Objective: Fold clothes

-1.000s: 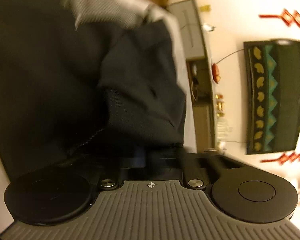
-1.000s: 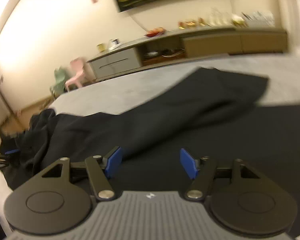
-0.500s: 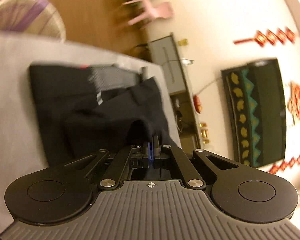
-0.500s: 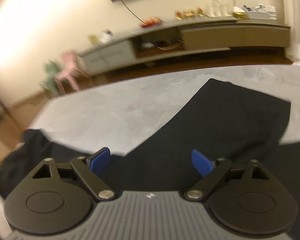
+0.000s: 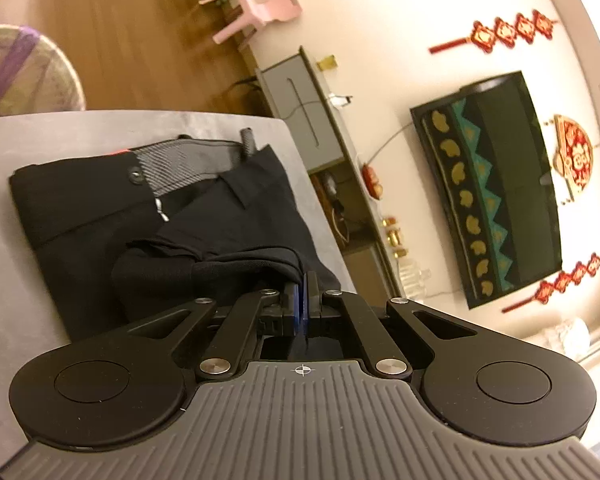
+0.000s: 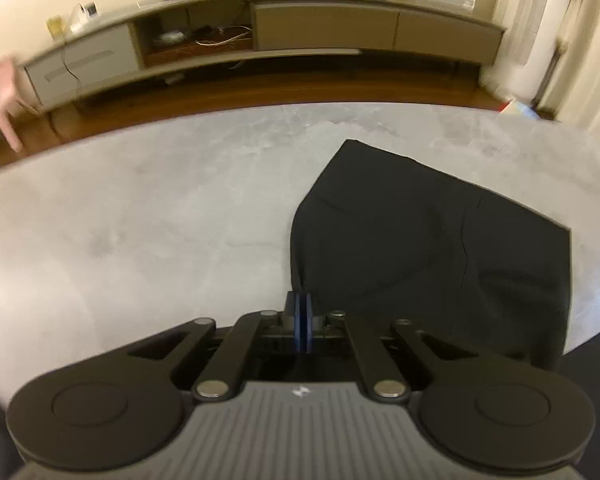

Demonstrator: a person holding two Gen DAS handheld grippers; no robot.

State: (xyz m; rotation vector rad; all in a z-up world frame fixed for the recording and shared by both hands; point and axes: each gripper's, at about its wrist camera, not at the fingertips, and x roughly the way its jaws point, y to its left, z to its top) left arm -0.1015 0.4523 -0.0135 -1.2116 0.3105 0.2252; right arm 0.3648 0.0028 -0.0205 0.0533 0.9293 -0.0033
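Black trousers (image 5: 204, 224) lie on the grey surface (image 5: 4, 264) in the left wrist view, waistband with its grey lining at the far end. My left gripper (image 5: 301, 280) is shut on a bunched fold of the black trousers, just above them. In the right wrist view the trouser leg end (image 6: 428, 240) lies flat on the grey surface (image 6: 140, 220). My right gripper (image 6: 302, 300) is shut at the left edge of that leg; whether cloth sits between the pads is hidden.
A long low TV cabinet (image 6: 260, 36) stands beyond the surface's far edge, across a strip of wooden floor. A pink chair (image 5: 256, 12) and a green chair stand on the floor. A dark wall TV (image 5: 496, 184) hangs above the cabinet.
The right gripper went from wide open to shut and dropped to the leg's left edge. The left gripper pulled back, and the trousers' waistband came into full view.
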